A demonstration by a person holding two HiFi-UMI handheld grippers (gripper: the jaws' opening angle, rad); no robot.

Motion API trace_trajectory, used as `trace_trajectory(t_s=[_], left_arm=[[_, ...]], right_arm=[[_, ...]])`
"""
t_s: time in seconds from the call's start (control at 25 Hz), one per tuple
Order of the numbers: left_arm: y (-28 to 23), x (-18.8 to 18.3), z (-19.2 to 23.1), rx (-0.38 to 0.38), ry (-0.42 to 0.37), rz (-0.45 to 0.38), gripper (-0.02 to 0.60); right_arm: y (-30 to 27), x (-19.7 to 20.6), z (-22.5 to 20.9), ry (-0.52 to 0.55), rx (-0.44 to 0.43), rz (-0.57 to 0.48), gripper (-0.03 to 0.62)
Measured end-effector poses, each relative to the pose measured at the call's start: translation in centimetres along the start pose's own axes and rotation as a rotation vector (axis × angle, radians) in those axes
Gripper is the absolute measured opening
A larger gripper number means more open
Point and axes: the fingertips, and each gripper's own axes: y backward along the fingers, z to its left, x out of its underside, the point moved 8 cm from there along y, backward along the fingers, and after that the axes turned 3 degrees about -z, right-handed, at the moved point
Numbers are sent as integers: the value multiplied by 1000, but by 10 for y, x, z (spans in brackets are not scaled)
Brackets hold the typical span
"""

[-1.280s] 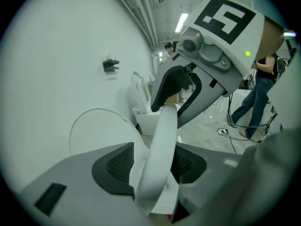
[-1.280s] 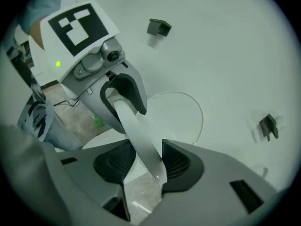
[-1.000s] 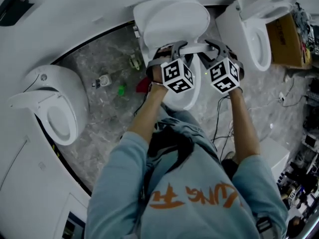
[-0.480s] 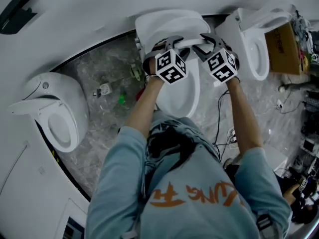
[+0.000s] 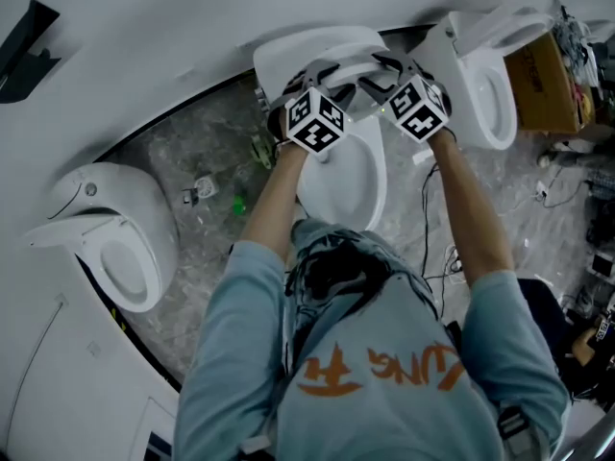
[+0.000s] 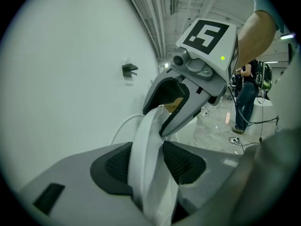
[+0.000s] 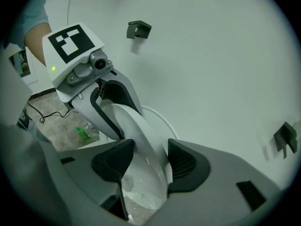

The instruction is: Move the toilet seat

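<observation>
The white toilet seat [image 5: 332,65] of the middle toilet [image 5: 346,185] is swung up toward the wall, so the bowl lies open below it. My left gripper [image 5: 322,73] clamps the seat's rim [image 6: 149,131] on its left side. Opposite it, my right gripper [image 5: 380,70] clamps the same rim [image 7: 141,135]. In both gripper views the white rim runs between the dark pads and the other gripper shows beyond. Both sets of jaws have just been opening slightly, with the rim still pressed between them.
Another toilet [image 5: 115,243] stands at the left and a third [image 5: 485,80] at the right, beside a cardboard box [image 5: 543,84]. A green bottle [image 5: 235,203] and small items lie on the marble floor. Cables [image 5: 432,243] trail at the right. Close behind is the white wall [image 5: 144,27].
Both grippers have moved up the picture toward the wall together, carrying the seat. The seat has swung further up and more of the bowl shows.
</observation>
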Motion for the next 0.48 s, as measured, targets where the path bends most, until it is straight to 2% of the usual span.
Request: trace_trajectory(t_s=[0.16,0.28,0.36,0.48], left_arm=[[-5,2,11,10,33,2,193],[-5,-1,22,-9,152,44,204],[0,-4,26,-43,236,33,204],[9,-9,30,-104,296,7,216]], right_arm=[[-8,-2,-9,-6,-6,1,216],[-15,-5,-14,-14,-18,19,218],[-19,-6,-16,-18,-34,23,218],[-21,-5,-20,-23,-33,8,218]])
